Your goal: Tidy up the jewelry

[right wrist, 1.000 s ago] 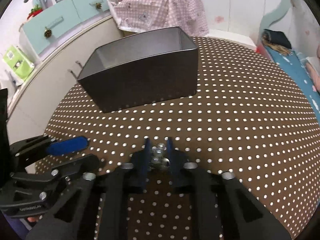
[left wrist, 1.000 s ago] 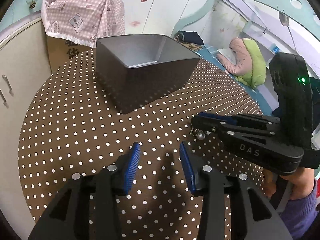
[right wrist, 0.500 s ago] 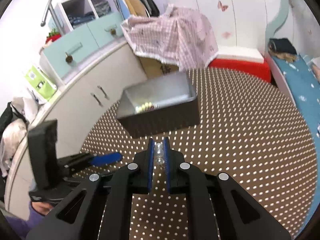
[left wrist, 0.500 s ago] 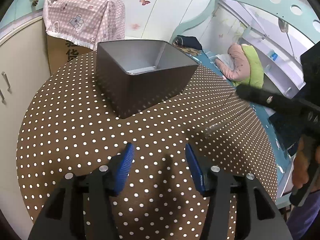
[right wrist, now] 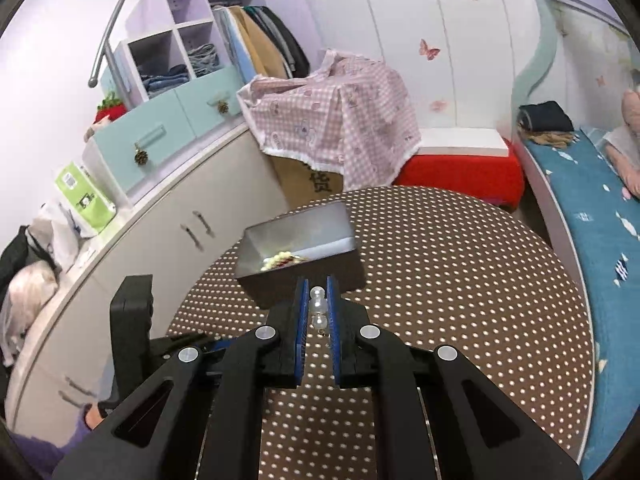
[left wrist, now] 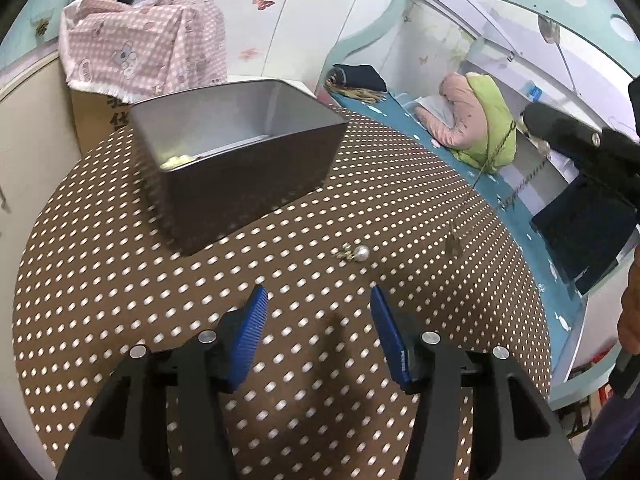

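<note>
High over the dotted table [right wrist: 460,280], my right gripper [right wrist: 318,308] has its blue pads clamped on a pearl necklace [right wrist: 317,304], whose chain [left wrist: 494,152] dangles down toward the cloth. My left gripper [left wrist: 316,328] hovers low, fingers wide apart, nothing between them. Pearl earring [left wrist: 358,253] lies on the table just ahead of it. Grey tin box [left wrist: 240,160] beyond holds yellowish beads [left wrist: 176,160].

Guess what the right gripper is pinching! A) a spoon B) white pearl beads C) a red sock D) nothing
B: the right gripper is shut on white pearl beads, up above the dotted table; another pearl piece lies on the table near the grey box.
</note>
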`<state>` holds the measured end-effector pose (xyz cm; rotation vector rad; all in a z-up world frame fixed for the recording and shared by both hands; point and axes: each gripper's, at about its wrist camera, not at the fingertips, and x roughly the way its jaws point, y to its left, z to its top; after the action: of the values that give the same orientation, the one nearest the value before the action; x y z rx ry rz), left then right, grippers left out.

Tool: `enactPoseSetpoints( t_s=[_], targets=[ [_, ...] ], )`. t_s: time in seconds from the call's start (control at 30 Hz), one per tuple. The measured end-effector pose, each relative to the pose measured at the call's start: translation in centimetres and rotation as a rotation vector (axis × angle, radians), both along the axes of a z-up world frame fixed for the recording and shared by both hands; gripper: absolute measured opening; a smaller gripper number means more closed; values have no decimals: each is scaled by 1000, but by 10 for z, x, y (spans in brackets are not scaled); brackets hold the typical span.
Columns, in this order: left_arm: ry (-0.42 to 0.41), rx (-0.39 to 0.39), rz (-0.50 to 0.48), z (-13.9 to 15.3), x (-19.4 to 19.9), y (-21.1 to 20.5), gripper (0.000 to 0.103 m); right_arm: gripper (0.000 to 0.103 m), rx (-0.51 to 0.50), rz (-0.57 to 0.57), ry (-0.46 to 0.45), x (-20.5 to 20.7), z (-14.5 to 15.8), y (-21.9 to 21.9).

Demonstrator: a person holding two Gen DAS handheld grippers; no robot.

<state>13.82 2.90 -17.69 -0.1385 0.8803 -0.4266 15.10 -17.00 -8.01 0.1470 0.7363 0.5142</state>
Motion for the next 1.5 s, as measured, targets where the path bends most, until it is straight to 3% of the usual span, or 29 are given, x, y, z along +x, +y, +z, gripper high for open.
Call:
enactPoseSetpoints(
  t_s=[0.4,0.53,0.57,0.6,0.87,1.23,1.5],
  targets=[
    [11,103,-34,-12,31,-55,51,10,50,-58,60,14,-42,-48],
    [1,142,-32,-12,36,-62,43,10,67,-61,75,22,-53,-56],
    [-1,153,-31,-12,37,-63,31,10,69,-61,77,22,-55,-58],
    [-4,164,-29,-12,38,-63,26,10,73,-60,81,24,-57,-59],
    [-19,200,-75,-13,34,-69,18,10,90,-52,97,34,-67,-57],
    [-43,148,-74,0,20,-59,16,10,81,-44,80,35,-57,-44],
    [-126,64,-76,43,2,-41,16,10,71,-17,24,36,-28,-27]
  ],
)
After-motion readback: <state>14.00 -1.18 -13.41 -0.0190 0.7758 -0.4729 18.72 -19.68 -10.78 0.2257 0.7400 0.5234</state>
